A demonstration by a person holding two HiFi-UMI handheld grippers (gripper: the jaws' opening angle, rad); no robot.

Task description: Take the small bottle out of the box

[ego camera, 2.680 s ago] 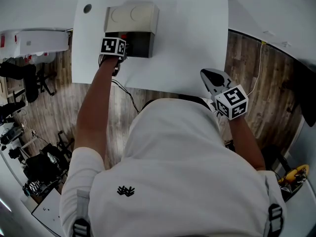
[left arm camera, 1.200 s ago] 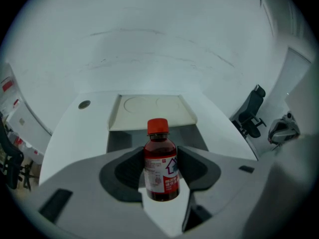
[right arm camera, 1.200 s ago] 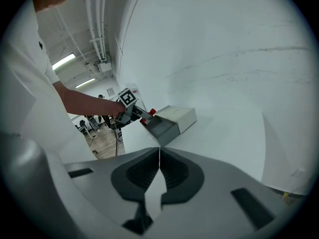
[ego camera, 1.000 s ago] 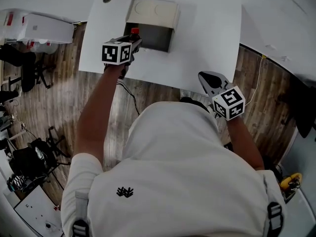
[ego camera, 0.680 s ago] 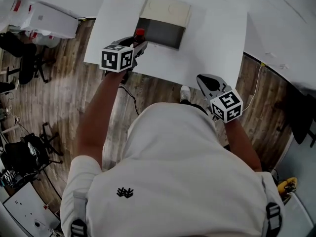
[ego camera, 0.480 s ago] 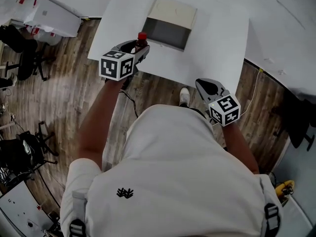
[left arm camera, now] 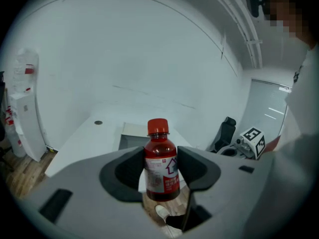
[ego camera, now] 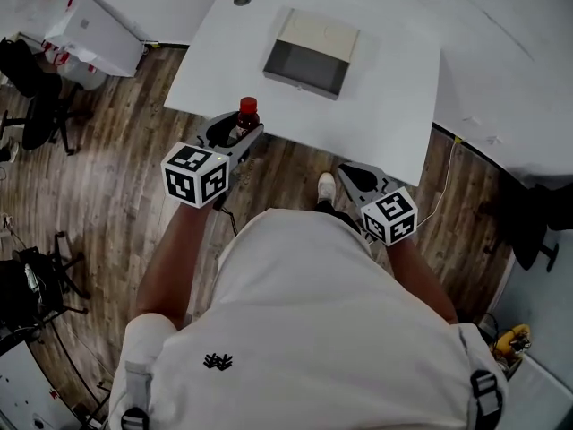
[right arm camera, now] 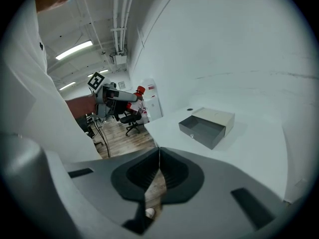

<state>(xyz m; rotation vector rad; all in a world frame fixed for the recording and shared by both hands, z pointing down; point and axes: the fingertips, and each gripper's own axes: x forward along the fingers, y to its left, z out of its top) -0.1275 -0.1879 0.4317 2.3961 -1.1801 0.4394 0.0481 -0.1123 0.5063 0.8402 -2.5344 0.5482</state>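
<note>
In the head view only the red cap and shoulder of the bottle (ego camera: 248, 107) are seen; the rest is covered by the left gripper (ego camera: 235, 135). The label's print is too small to be read. The box (ego camera: 313, 52) is half hidden behind the bottle in the left gripper view.

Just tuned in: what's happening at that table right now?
A person works with a gripper in each hand. The left gripper has its jaws shut on a small bottle with a red cap, held upright in the air by the near edge of the white table, clear of the box. The box sits open on the table and looks empty. The right gripper holds nothing, jaws together, near the person's body. The bottle is out but not set down.
</note>
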